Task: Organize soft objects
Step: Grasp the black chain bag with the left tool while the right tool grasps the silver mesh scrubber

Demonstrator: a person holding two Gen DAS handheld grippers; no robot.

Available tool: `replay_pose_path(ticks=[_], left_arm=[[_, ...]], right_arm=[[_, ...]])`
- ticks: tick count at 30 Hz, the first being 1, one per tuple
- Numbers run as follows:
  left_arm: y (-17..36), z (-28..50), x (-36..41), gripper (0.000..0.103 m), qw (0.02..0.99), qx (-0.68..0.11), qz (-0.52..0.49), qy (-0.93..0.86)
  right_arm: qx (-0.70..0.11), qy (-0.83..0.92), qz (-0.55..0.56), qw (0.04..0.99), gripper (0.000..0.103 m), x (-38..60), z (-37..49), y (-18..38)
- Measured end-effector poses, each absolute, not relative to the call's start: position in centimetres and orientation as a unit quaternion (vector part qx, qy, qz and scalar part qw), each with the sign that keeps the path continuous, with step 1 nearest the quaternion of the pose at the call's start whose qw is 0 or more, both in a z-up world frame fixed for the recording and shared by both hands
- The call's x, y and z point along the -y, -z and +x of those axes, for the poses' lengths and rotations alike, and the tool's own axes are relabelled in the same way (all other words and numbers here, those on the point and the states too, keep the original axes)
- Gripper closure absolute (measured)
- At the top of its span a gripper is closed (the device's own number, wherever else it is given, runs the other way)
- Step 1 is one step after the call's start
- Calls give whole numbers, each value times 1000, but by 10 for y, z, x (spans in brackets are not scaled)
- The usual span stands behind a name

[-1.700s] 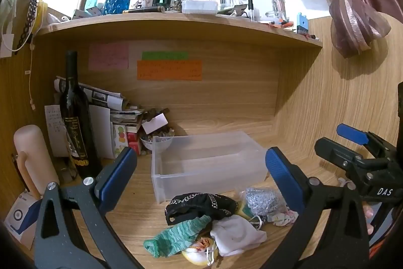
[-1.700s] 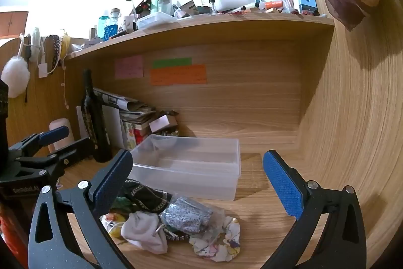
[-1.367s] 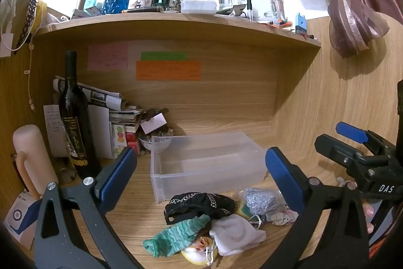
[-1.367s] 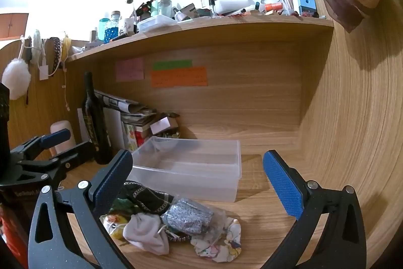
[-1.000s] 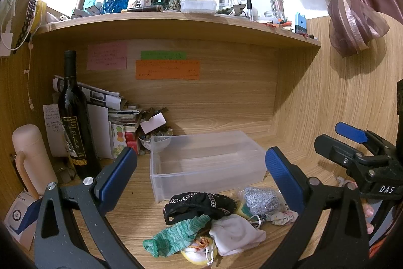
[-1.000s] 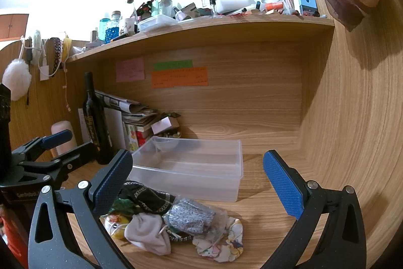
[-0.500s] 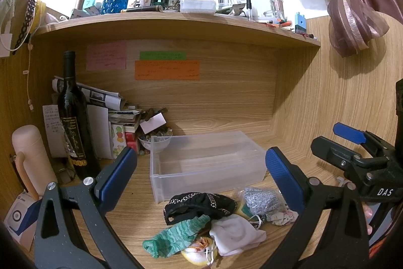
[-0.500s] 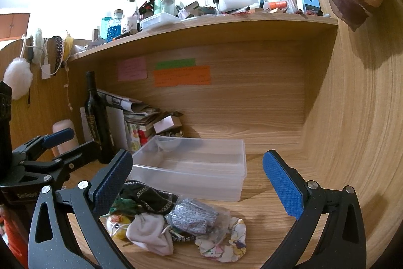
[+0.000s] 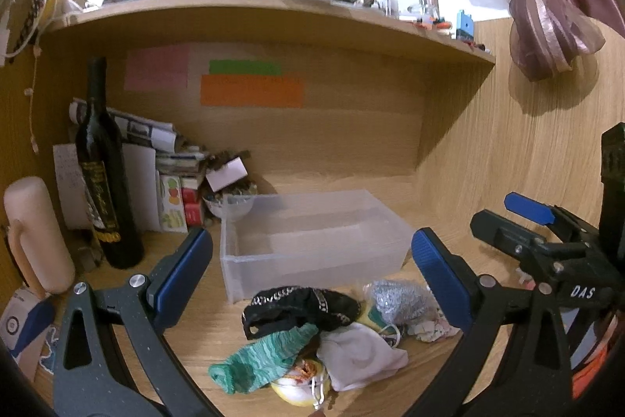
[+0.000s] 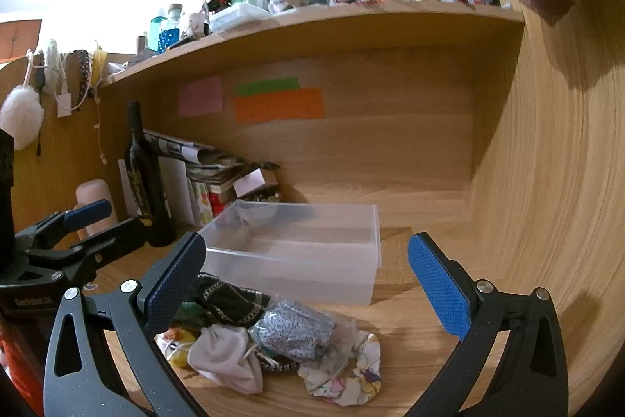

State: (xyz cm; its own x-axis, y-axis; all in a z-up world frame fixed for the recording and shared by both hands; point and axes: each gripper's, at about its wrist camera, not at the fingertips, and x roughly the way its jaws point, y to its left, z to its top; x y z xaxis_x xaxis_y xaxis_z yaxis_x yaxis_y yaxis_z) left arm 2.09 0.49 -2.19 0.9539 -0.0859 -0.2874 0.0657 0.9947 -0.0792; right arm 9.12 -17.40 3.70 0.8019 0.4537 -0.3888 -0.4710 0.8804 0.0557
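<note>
Each hand-held gripper, left (image 9: 310, 262) and right (image 10: 304, 270), hovers spread and empty; pinch one top cloth (image 10: 224, 356) only, then lift it into the bin (image 10: 297, 249).

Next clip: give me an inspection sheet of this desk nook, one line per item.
Surface: wooden desk, bare wood showing around the pile.
Job's things: clear plastic bin, nothing seen inside; pile in front holds black garment, green sock, white cloth, silver pouch, floral cloth.
Clutter: wine bottle, papers and boxes at back left.
Grippers: left gripper open, right gripper open, both hold nothing.
Cables: nothing seen.
Surroundings: shelf crowded with bottles; sticky notes; tied curtain.
</note>
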Motion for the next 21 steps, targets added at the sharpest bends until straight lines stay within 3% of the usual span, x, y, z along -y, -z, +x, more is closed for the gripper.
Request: replay_pose_path(ticks=[5, 7, 9, 13, 21], left_arm=[[38, 30, -12, 0, 983, -177, -34, 31], [45, 35, -16, 14, 980, -194, -32, 30], [52, 42, -18, 19, 976, -216, -29, 31], [67, 58, -22, 19, 967, -250, -33, 35], [90, 97, -27, 19, 950, -305, -55, 38]], right_arm=[[-227, -233, -27, 945, 0, 186, 104, -18], [-251, -229, -26, 940, 3, 191, 109, -9], [-278, -228, -28, 933, 10, 197, 116, 1], [-321, -239, -30, 916, 22, 202, 129, 17], [-347, -282, -61, 892, 22, 178, 145, 31]])
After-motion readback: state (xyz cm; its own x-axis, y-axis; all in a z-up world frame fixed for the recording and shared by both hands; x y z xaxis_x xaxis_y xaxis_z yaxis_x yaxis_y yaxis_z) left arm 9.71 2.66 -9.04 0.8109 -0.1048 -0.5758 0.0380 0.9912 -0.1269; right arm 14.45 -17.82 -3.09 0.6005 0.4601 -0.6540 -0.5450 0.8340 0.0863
